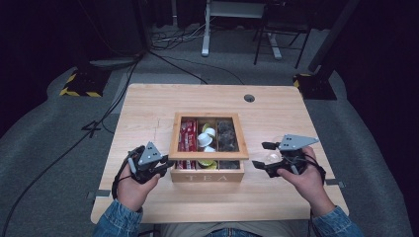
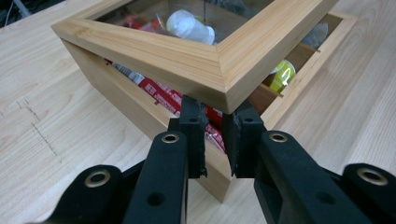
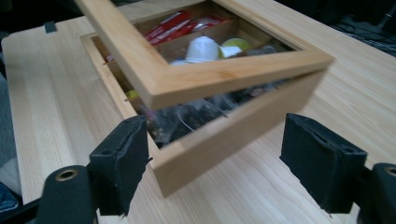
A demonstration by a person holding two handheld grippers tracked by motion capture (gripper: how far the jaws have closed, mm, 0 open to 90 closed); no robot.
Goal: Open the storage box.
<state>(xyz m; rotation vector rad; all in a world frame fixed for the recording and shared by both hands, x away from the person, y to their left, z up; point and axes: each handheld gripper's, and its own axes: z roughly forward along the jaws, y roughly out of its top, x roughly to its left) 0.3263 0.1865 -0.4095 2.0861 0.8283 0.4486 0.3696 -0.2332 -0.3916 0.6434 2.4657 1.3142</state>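
A: Pale wood table [image 1: 148, 106], dark room behind. Our left gripper [image 2: 214, 140] is clenched under the lid [image 2: 187, 58] corner, propping it ajar just above its fingertips. Right gripper [image 3: 219, 158] released, jaws wide, tea box [image 3: 233, 135] corner between them, untouched.

B: Risk: that thin corner hold slips and the lid slams. Glass pane, sachets and pods inside.
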